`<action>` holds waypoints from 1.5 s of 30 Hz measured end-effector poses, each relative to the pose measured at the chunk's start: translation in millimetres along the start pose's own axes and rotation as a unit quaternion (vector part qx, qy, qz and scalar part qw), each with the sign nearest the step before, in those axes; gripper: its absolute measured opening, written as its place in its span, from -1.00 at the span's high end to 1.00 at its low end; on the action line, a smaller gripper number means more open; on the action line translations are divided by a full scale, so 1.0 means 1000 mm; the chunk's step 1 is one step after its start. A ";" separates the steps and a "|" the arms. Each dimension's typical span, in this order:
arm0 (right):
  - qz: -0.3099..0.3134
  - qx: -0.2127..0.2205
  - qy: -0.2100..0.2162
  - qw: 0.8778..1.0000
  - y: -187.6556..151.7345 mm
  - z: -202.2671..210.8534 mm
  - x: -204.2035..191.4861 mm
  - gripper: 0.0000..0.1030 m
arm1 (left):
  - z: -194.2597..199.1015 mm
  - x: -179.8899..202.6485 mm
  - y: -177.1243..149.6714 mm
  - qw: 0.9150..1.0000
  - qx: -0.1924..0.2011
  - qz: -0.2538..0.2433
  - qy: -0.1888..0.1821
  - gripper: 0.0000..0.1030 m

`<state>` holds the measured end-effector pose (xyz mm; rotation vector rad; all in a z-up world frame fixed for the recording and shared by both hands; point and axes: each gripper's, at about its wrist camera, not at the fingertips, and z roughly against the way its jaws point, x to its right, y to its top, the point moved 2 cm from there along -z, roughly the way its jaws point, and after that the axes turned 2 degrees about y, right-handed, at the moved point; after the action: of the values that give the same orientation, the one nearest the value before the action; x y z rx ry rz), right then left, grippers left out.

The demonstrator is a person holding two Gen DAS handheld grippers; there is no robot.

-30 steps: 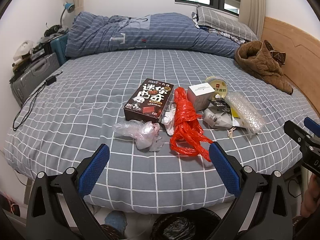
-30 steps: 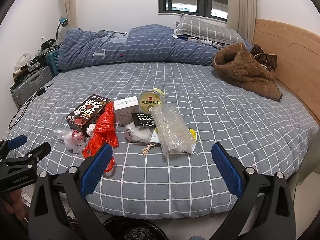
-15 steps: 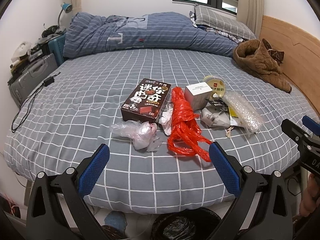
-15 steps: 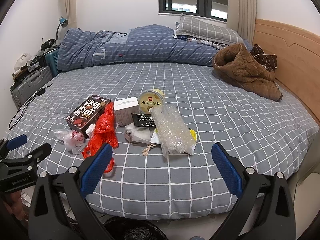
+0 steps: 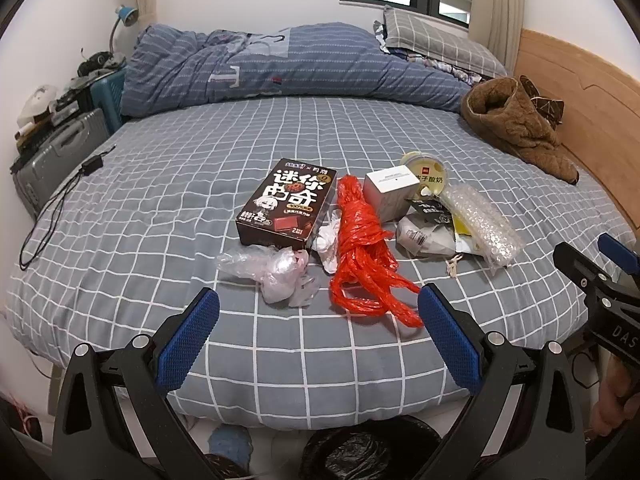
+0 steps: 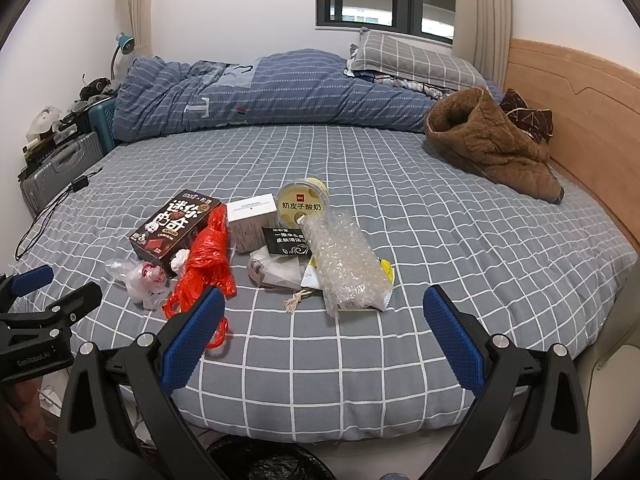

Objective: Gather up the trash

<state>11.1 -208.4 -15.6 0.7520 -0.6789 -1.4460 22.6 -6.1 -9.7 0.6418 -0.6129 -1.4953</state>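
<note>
A pile of trash lies on the grey checked bed (image 5: pixel 160 208): a dark snack box (image 5: pixel 286 204), a red plastic bag (image 5: pixel 362 252), a clear crumpled bag (image 5: pixel 274 270), a white box (image 5: pixel 388 190), a yellow yoghurt cup (image 5: pixel 426 170), a bubble-wrap pouch (image 5: pixel 482 224) and a grey wrapper (image 5: pixel 424 236). My left gripper (image 5: pixel 318 336) is open and empty, short of the clear bag and red bag. My right gripper (image 6: pixel 320 336) is open and empty, short of the bubble-wrap pouch (image 6: pixel 348 264). The red bag (image 6: pixel 208 260) lies by its left finger.
A bin with a black liner (image 5: pixel 360 454) stands on the floor below the bed's near edge. A folded blue duvet (image 5: pixel 280 64) and pillows lie at the back. A brown fleece garment (image 5: pixel 516 128) lies by the wooden headboard (image 5: pixel 592 112). A suitcase (image 5: pixel 52 160) and clutter stand at the left.
My left gripper has edged slightly closer to the pile. The right gripper has barely moved. Both stay open and empty.
</note>
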 end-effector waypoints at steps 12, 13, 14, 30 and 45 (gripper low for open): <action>-0.002 0.000 0.000 1.000 -0.001 -0.003 -0.002 -0.85 | -0.003 -0.002 -0.002 1.000 -0.004 0.002 0.005 -0.89; -0.002 0.000 -0.001 1.000 -0.001 -0.002 -0.002 -0.85 | -0.003 -0.002 -0.002 1.000 -0.004 0.002 0.006 -0.89; -0.002 0.000 -0.001 1.000 -0.001 -0.002 -0.002 -0.85 | -0.004 -0.004 -0.002 1.000 -0.004 0.003 0.007 -0.89; -0.003 0.001 0.000 1.000 -0.002 -0.003 -0.001 -0.86 | -0.004 -0.008 -0.002 1.000 -0.005 0.006 0.011 -0.89; 0.003 0.004 -0.002 1.000 0.005 -0.011 0.001 -0.86 | -0.009 -0.008 0.004 1.000 -0.006 0.009 0.012 -0.89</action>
<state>22.8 -209.2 -18.3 0.7529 -0.6896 -1.4412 31.8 2.0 -12.6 0.6425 -0.5895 -1.4710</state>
